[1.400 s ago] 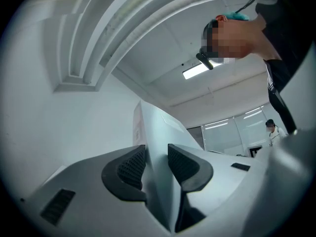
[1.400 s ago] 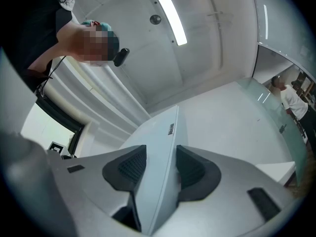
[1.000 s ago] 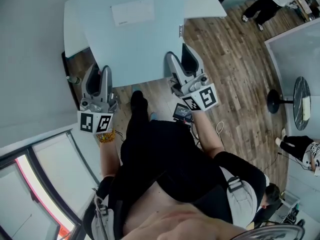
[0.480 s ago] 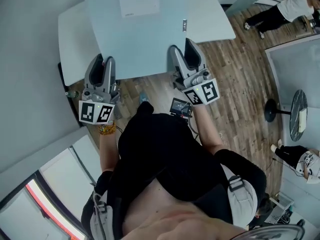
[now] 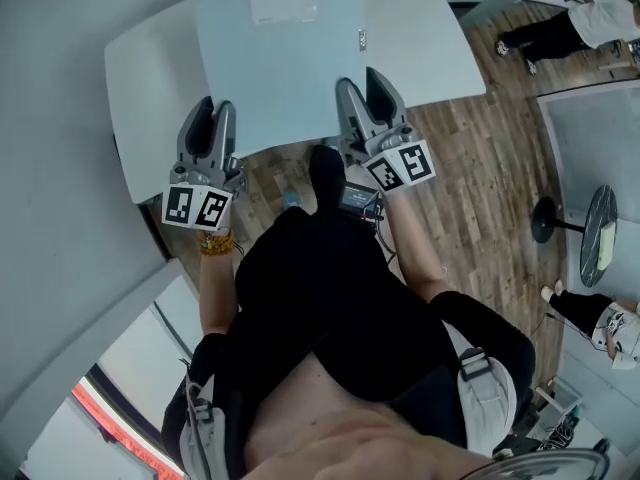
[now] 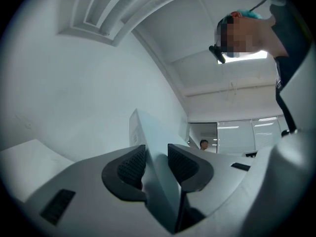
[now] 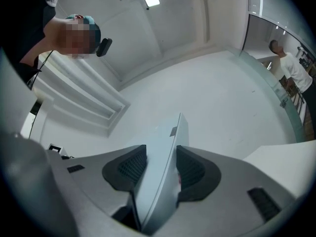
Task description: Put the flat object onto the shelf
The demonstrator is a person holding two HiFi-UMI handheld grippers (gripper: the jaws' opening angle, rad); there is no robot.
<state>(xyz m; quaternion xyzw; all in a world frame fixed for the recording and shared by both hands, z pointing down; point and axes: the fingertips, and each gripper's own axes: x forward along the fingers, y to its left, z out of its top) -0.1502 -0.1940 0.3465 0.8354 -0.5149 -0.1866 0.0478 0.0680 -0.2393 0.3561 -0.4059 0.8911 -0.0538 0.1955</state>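
I hold a flat pale grey-blue panel (image 5: 285,68) by its near edge with both grippers. It carries a white label (image 5: 284,3) and a small dark tag near its right edge. My left gripper (image 5: 208,120) is shut on the near left edge, and my right gripper (image 5: 366,93) on the near right edge. In the left gripper view the panel's edge (image 6: 148,132) runs between the ribbed pads of the left gripper (image 6: 157,164). In the right gripper view the right gripper (image 7: 160,169) pinches the panel (image 7: 168,142) the same way. A white surface (image 5: 150,88) lies below the panel.
Wooden floor (image 5: 480,168) spreads to the right, with a round black stand (image 5: 550,213) on it. One person (image 5: 570,23) stands at the upper right, another (image 5: 600,303) at the right edge. A pale wall (image 5: 60,118) closes the left side.
Both grippers and the panel have moved forward, further over the white surface, and sit higher in the head view. The person has stepped forward. Both grips are unchanged.
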